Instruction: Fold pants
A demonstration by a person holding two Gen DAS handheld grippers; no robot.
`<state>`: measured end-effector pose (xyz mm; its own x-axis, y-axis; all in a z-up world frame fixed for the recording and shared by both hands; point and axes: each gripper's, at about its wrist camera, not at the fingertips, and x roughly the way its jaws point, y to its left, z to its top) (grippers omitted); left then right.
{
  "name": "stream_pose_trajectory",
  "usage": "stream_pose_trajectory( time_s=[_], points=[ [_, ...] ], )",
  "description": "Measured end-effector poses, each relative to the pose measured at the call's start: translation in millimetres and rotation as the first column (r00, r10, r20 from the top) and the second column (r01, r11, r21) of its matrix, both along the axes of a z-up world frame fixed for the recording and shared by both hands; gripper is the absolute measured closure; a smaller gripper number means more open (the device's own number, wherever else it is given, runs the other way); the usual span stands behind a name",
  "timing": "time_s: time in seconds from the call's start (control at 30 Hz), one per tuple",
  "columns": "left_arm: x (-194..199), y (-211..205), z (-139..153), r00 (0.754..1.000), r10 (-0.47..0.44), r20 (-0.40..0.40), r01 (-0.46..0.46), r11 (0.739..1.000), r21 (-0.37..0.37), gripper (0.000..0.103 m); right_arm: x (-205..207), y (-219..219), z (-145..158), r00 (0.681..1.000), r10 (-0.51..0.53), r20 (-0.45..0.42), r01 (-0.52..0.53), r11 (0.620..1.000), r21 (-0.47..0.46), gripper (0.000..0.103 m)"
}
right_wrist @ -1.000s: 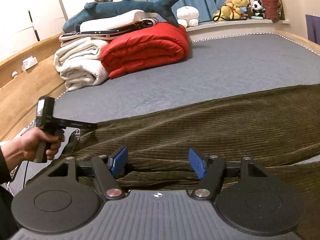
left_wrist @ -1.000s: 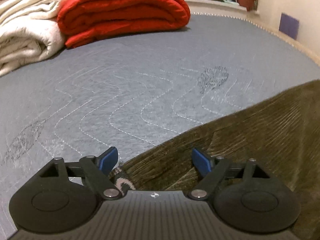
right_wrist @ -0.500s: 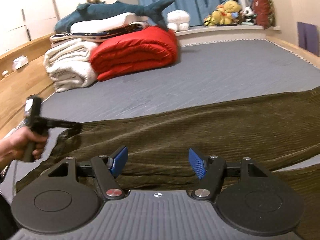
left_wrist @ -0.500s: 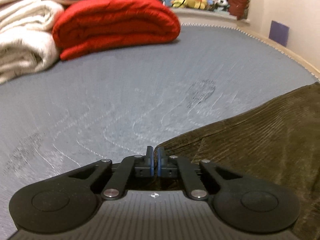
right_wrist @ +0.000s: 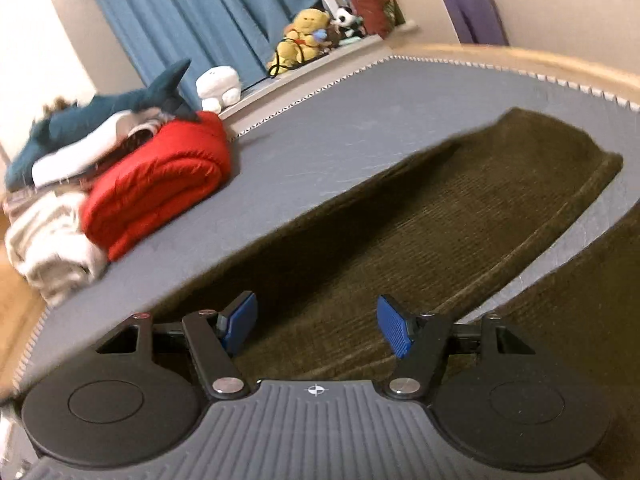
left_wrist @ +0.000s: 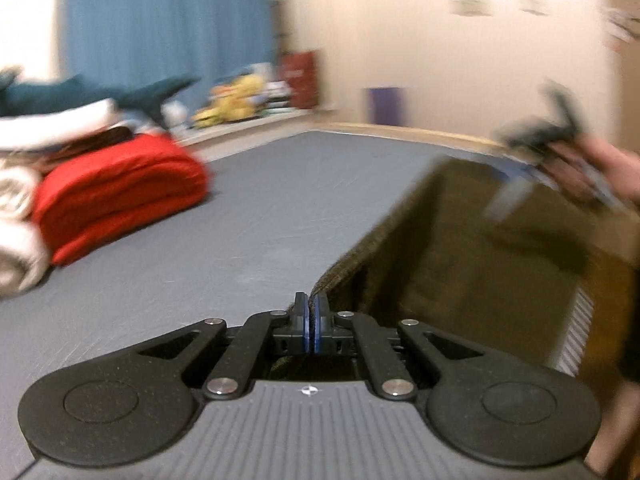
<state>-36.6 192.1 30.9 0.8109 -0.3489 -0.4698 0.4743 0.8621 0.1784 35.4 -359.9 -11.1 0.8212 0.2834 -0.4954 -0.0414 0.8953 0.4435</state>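
Note:
The olive corduroy pants lie stretched across the grey mattress. My left gripper is shut on the pants' edge, which rises off the bed as a taut fold running up to the right. My right gripper hovers low over the pants with its blue pads wide apart and only flat cloth beneath them. In the left wrist view a person's hand holds that right gripper, blurred, over the far end of the lifted cloth.
A folded red blanket and white blankets are stacked at the left of the bed under a plush shark. Soft toys sit on the sill by blue curtains. A wooden rim borders the mattress.
My left gripper shut on the pants' edge, then lifted it and swung right. My right gripper stayed open, rolled, and slid along above the pants.

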Motion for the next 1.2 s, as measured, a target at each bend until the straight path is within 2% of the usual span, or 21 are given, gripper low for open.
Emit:
stream_pose_trajectory(
  time_s=[0.07, 0.1, 0.17, 0.2, 0.3, 0.37, 0.47, 0.57, 0.67, 0.83, 1.0, 1.1, 1.17, 1.2],
  points=[
    [-18.8, 5.2, -22.6, 0.994, -0.051, -0.100, 0.052, 0.999, 0.009, 0.101, 9.2, -19.7, 5.1, 1.000, -0.009, -0.022, 0.009, 0.999, 0.034, 0.034],
    [-21.3, 4.1, -35.1, 0.988, -0.043, -0.145, 0.050, 0.998, 0.046, 0.101, 14.5, -30.8, 5.9, 0.999, -0.018, -0.041, 0.020, 0.998, 0.053, 0.034],
    [-22.6, -6.4, -63.1, 0.973, -0.005, -0.229, 0.044, 0.985, 0.168, 0.103, 24.6, -55.3, 2.7, 0.995, -0.058, -0.082, 0.065, 0.994, 0.091, 0.033],
    [-23.6, -10.9, -72.3, 0.967, -0.007, -0.256, 0.059, 0.979, 0.196, 0.102, 28.9, -67.5, -0.4, 0.991, -0.084, -0.100, 0.095, 0.990, 0.105, 0.033],
    [-29.6, -18.8, -71.6, 0.967, -0.075, -0.241, 0.114, 0.982, 0.149, 0.095, 38.6, -101.4, -24.6, 0.977, -0.154, -0.147, 0.176, 0.974, 0.144, 0.032],
    [-25.9, -23.0, -66.7, 0.971, -0.100, -0.216, 0.125, 0.986, 0.107, 0.074, 46.1, -117.0, -43.8, 0.957, -0.193, -0.218, 0.230, 0.959, 0.164, 0.032],
    [-14.2, -35.9, -66.8, 0.971, -0.122, -0.205, 0.147, 0.983, 0.112, 0.072, 53.4, -134.0, -56.5, 0.935, -0.244, -0.257, 0.300, 0.931, 0.209, 0.032],
    [-1.5, -55.4, -75.3, 0.961, -0.165, -0.220, 0.199, 0.969, 0.143, 0.072, 61.0, -138.0, -61.1, 0.931, -0.270, -0.246, 0.316, 0.934, 0.169, 0.032],
    [9.4, -70.3, -91.8, 0.946, -0.209, -0.247, 0.256, 0.951, 0.175, 0.072, 70.9, -135.0, -65.3, 0.939, -0.251, -0.237, 0.285, 0.951, 0.122, 0.033],
    [23.2, -74.6, -116.7, 0.930, -0.211, -0.302, 0.285, 0.931, 0.229, 0.073, 87.2, -117.2, -62.5, 0.950, -0.214, -0.228, 0.226, 0.974, 0.026, 0.033],
    [28.8, -74.0, -131.8, 0.931, -0.184, -0.316, 0.281, 0.913, 0.295, 0.073, 100.9, -97.0, -67.4, 0.945, -0.191, -0.265, 0.165, 0.979, -0.120, 0.034],
    [25.3, -72.9, -132.5, 0.935, -0.183, -0.304, 0.281, 0.905, 0.321, 0.076, 107.2, -91.5, -70.6, 0.942, -0.194, -0.274, 0.148, 0.972, -0.182, 0.046],
    [25.1, -72.0, -132.0, 0.939, -0.176, -0.295, 0.273, 0.903, 0.332, 0.084, 108.4, -93.1, -70.8, 0.937, -0.210, -0.278, 0.156, 0.966, -0.206, 0.065],
    [25.7, -70.7, -130.9, 0.942, -0.168, -0.291, 0.264, 0.906, 0.332, 0.086, 107.4, -96.3, -70.6, 0.935, -0.221, -0.277, 0.169, 0.965, -0.201, 0.070]
  ],
)
